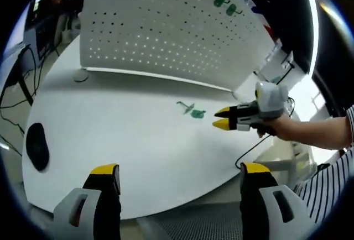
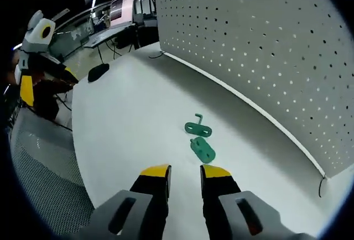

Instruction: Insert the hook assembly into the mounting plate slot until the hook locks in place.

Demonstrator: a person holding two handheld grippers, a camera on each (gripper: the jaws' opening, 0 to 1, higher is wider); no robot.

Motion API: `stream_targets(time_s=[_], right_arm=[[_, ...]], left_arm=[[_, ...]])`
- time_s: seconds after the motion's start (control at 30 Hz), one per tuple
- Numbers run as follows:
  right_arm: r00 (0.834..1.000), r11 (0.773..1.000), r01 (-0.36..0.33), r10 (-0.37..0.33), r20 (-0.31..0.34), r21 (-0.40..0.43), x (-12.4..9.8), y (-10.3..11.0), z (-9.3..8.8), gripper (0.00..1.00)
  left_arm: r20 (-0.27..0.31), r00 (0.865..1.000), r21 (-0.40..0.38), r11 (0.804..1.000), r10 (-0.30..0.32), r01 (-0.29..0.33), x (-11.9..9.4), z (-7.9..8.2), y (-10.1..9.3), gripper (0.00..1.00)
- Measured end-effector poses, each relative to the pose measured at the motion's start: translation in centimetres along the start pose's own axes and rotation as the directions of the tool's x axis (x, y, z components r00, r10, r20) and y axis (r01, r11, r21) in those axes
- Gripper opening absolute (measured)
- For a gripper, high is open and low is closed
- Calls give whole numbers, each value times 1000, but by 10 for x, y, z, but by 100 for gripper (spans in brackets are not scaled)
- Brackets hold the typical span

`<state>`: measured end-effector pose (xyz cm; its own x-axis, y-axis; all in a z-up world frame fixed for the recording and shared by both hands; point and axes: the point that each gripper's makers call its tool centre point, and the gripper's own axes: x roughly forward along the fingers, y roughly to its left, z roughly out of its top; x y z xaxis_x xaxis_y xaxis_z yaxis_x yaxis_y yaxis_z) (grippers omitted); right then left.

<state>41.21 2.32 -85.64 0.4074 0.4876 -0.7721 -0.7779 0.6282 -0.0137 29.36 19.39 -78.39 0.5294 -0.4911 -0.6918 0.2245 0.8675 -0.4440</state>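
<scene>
While two green parts are lying side by side on the white tabletop (image 2: 121, 118), you are hovering your right gripper (image 2: 185, 170) just short of them, its yellow-tipped jaws a narrow gap apart and gripping nothing. The green hook piece (image 2: 197, 126) is sitting beyond the green block (image 2: 202, 149), both near the foot of the white pegboard (image 2: 265, 46). You are keeping your left gripper (image 1: 180, 169) wide open and empty, well back from the parts. Two more green hooks (image 1: 227, 5) are hanging on the pegboard.
</scene>
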Motion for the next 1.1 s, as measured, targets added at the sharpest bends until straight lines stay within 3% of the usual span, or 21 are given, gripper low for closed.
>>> stream_targets(time_s=[0.17, 0.37, 0.67, 0.8, 0.87, 1.1], right_arm=[[1000, 1000, 0, 0, -12, -16, 12, -3, 10, 16], [999, 996, -14, 9, -50, -94, 28, -2, 18, 15], [995, 992, -16, 4, -101, -123, 35, -9, 12, 7], [995, 998, -12, 7, -95, -55, 35, -11, 11, 1], [997, 1000, -6, 8, -82, 15, 35, -12, 12, 0], [999, 991, 10, -4, -45, 132, 28, -20, 14, 0]], left_arm=[[-1, 1000, -16, 1000, 8, -8, -1, -2, 8, 90], [-9, 1000, -29, 1000, 8, -8, 1, -5, 10, 89], [2, 1000, -46, 999, 13, -13, -1, -2, 15, 88], [-4, 1000, -52, 998, 16, -16, 0, -4, 16, 88], [-4, 1000, -53, 998, 14, -15, 1, -4, 16, 88], [-9, 1000, -42, 999, 4, -5, 4, -2, 13, 88]])
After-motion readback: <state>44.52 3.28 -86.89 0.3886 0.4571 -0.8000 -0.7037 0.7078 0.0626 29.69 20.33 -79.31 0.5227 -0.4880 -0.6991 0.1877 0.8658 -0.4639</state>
